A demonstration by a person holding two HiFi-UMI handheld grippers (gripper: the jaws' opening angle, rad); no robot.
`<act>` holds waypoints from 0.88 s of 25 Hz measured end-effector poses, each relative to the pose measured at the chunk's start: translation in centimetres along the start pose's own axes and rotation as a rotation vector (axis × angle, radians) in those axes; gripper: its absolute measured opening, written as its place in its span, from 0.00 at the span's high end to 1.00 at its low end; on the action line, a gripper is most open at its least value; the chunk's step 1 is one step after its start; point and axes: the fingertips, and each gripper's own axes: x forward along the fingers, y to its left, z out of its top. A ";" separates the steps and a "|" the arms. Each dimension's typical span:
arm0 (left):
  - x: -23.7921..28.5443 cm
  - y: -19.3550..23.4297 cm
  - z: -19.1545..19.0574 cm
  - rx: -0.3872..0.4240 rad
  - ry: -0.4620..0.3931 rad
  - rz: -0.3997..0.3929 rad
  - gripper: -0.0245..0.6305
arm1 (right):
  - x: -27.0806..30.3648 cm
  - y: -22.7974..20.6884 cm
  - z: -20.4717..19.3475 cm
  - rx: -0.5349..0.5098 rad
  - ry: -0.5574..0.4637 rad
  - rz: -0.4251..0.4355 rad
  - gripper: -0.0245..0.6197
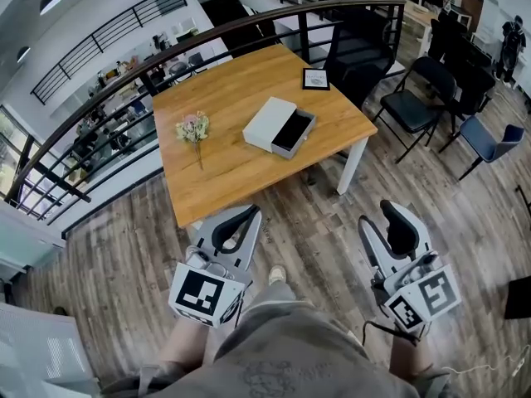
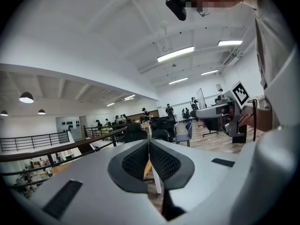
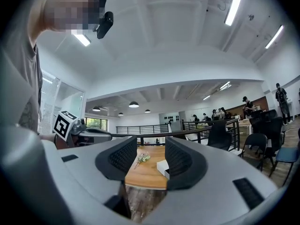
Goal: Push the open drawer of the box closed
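A white box lies on the wooden table, its dark drawer pulled out toward the right. Both grippers hang low in front of the person, well short of the table. My left gripper is shut, its ribbed pads meeting in the left gripper view with nothing between them. My right gripper is open and empty. Between its pads in the right gripper view I see the far-off box.
A small bunch of flowers lies left of the box, and a small framed card sits at the table's far corner. Black chairs and a blue chair stand to the right. A curved railing runs behind the table.
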 end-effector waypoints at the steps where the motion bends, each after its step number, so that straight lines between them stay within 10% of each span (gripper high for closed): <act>1: 0.3 0.0 -0.3 -0.002 0.008 0.002 0.93 | 0.1 -0.3 -0.5 0.001 0.015 0.005 0.68; 22: 11.2 7.9 -9.5 -0.163 0.138 -0.007 0.93 | 12.2 -8.7 -10.5 -0.013 0.310 -0.030 0.67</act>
